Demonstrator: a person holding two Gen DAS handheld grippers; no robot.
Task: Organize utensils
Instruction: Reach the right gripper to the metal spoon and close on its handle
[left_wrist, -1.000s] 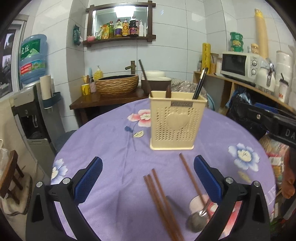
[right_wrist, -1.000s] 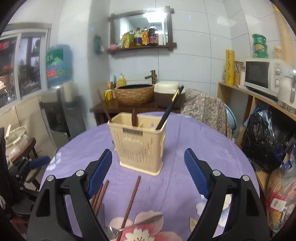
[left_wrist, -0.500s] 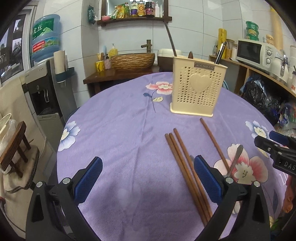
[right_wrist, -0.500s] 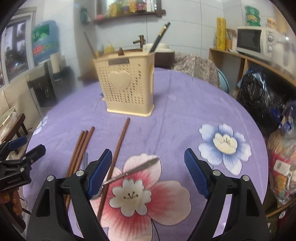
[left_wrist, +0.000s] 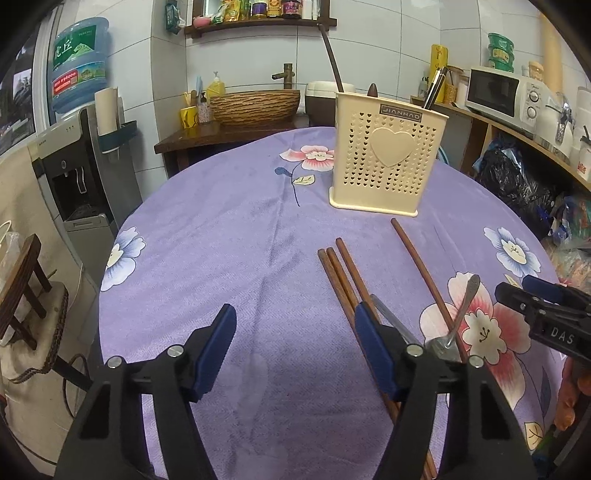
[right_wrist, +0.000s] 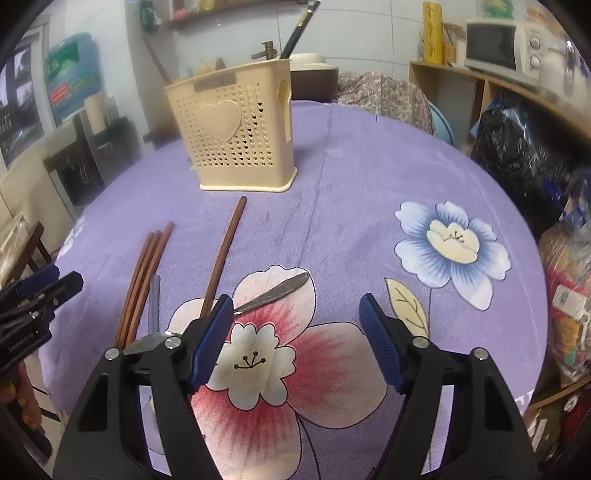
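Note:
A cream perforated utensil holder (left_wrist: 384, 158) with a heart stands on the purple floral tablecloth (left_wrist: 229, 236), with a few utensils sticking out of it. It also shows in the right wrist view (right_wrist: 236, 136). Three brown chopsticks (left_wrist: 341, 275) lie side by side before it, and a single chopstick (left_wrist: 421, 269) lies to their right. Two metal spoons (left_wrist: 456, 317) lie near them; one handle (right_wrist: 277, 290) points right. My left gripper (left_wrist: 295, 332) is open and empty, low over the cloth left of the chopsticks. My right gripper (right_wrist: 295, 325) is open and empty, beside the spoon handle.
The round table's edge curves close at left and right. A wooden stool (left_wrist: 22, 280) and a water dispenser (left_wrist: 74, 147) stand left. A shelf with a microwave (left_wrist: 498, 96) and black bags (left_wrist: 513, 177) is on the right. A side table with a woven basin (left_wrist: 255, 107) stands behind.
Both grippers have pulled back from the holder and dropped lower toward the table. The chopsticks and spoons now lie closer under them. Both stay open.

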